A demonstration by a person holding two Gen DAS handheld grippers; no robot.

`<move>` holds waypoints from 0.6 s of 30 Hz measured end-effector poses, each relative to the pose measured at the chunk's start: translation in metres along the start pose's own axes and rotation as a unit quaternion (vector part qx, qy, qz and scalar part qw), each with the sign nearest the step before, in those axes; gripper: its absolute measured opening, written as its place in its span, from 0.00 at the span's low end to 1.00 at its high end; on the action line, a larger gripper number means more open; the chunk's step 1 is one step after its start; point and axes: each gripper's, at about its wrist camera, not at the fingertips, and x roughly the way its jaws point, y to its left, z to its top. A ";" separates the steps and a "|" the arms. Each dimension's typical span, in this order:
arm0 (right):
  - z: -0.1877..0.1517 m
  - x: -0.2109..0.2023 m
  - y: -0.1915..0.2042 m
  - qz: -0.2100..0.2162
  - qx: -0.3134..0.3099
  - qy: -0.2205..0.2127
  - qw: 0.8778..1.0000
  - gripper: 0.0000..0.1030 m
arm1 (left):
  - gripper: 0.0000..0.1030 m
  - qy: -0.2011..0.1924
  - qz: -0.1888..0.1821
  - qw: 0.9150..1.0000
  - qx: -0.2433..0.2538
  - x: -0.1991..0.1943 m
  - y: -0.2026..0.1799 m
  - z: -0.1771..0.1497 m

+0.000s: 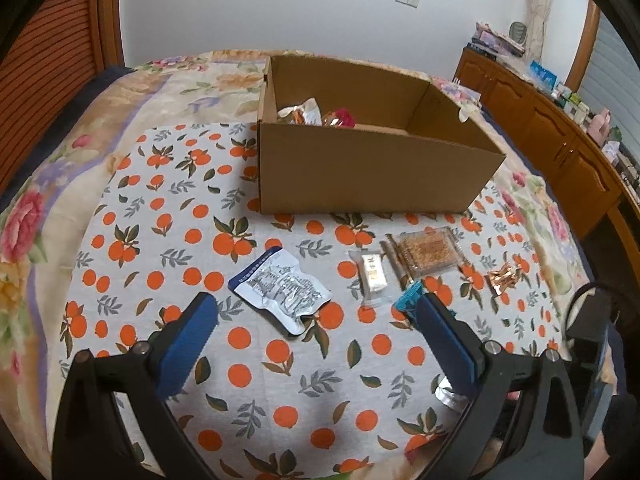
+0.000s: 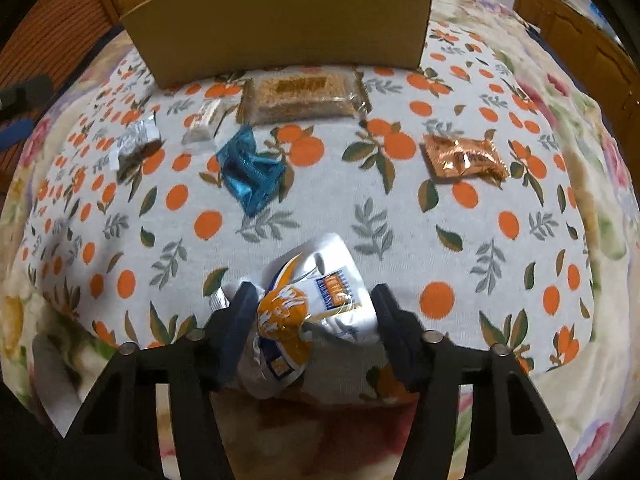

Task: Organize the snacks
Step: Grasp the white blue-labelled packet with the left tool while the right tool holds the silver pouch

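A white and orange snack bag lies crumpled on the orange-print cloth, and my right gripper is shut on it, a finger pressing each side. My left gripper stands open above the cloth, just short of a silver pouch with blue trim. The open cardboard box sits behind and holds a few packets. In front of the box lie a teal packet, a clear pack of brown bars, a small white bar and a copper wrapper.
The cloth lies over a floral blanket on a bed. A long wooden cabinet loaded with small items runs along the right. A wooden slatted panel stands at the left. The teal packet touches my left gripper's right finger.
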 end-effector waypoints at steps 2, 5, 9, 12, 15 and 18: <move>0.003 -0.001 -0.007 0.012 0.009 -0.002 1.000 0.49 | 0.97 0.009 -0.002 1.000 -0.004 0.005 0.002 -0.001; 0.011 0.001 -0.010 0.020 0.013 -0.007 1.000 0.15 | 0.97 0.024 -0.002 1.000 -0.008 0.014 0.004 -0.002; 0.018 0.008 -0.008 0.027 0.002 -0.001 1.000 0.01 | 0.97 0.039 0.004 0.999 -0.004 0.024 0.004 -0.005; 0.020 0.008 -0.007 0.038 0.001 -0.001 0.999 0.03 | 0.97 0.047 0.010 0.999 0.001 0.031 0.003 -0.006; 0.018 -0.002 -0.012 0.048 0.016 -0.005 0.999 0.08 | 0.97 0.047 0.007 0.999 0.004 0.031 0.001 -0.006; 0.010 -0.015 -0.016 0.058 0.042 -0.002 0.997 0.45 | 0.97 0.043 0.006 0.999 0.008 0.029 -0.002 -0.005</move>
